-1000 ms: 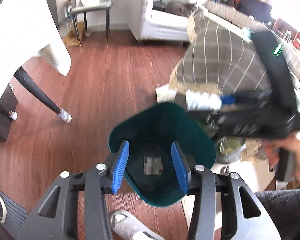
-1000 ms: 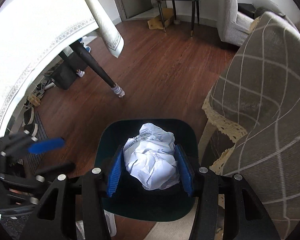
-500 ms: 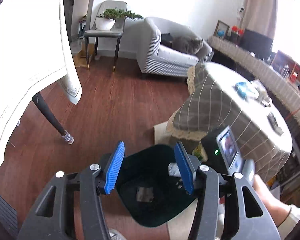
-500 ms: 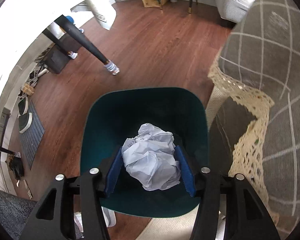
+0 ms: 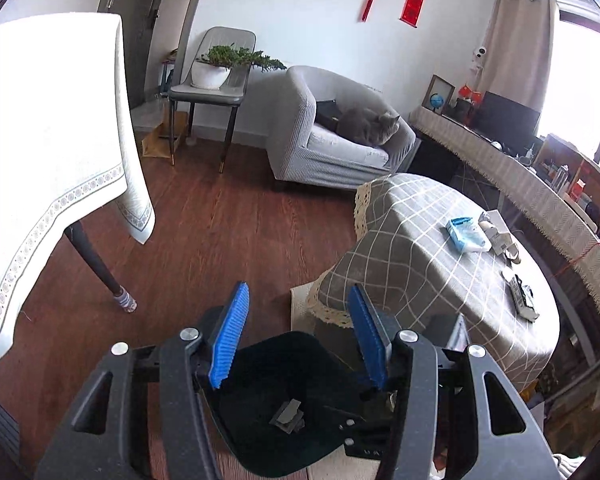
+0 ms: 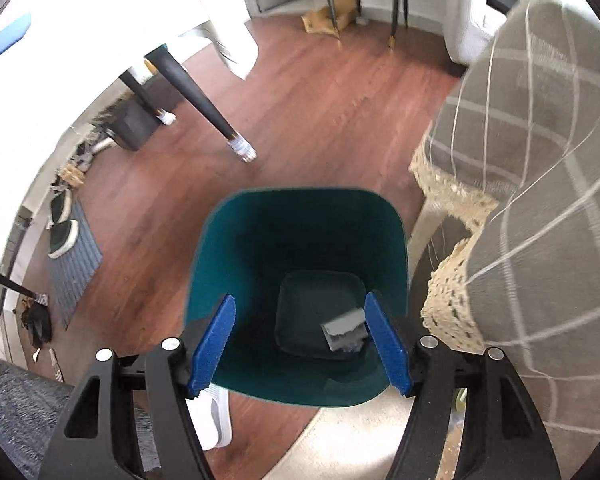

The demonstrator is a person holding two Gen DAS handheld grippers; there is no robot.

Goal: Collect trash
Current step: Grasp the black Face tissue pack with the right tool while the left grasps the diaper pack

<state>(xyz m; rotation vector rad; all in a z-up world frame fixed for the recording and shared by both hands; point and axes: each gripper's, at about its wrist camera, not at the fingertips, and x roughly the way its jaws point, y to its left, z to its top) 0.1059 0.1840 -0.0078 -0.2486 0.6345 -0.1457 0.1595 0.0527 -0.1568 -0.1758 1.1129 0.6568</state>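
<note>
A deep teal plastic waste bin (image 6: 300, 240) with rounded corners stands on the reddish wood floor (image 6: 320, 112), beside the checked grey tablecloth's lace hem (image 6: 452, 300). A small grey scrap (image 6: 344, 334) lies at the far-right corner of its bottom, blurred. The right gripper (image 6: 300, 344) hangs over it, jaws wide and empty. The left wrist view shows the bin (image 5: 284, 380) dark, partly hidden behind the wide-spread left gripper (image 5: 300, 336), plus a grey cat (image 5: 368, 126) on an armchair.
</note>
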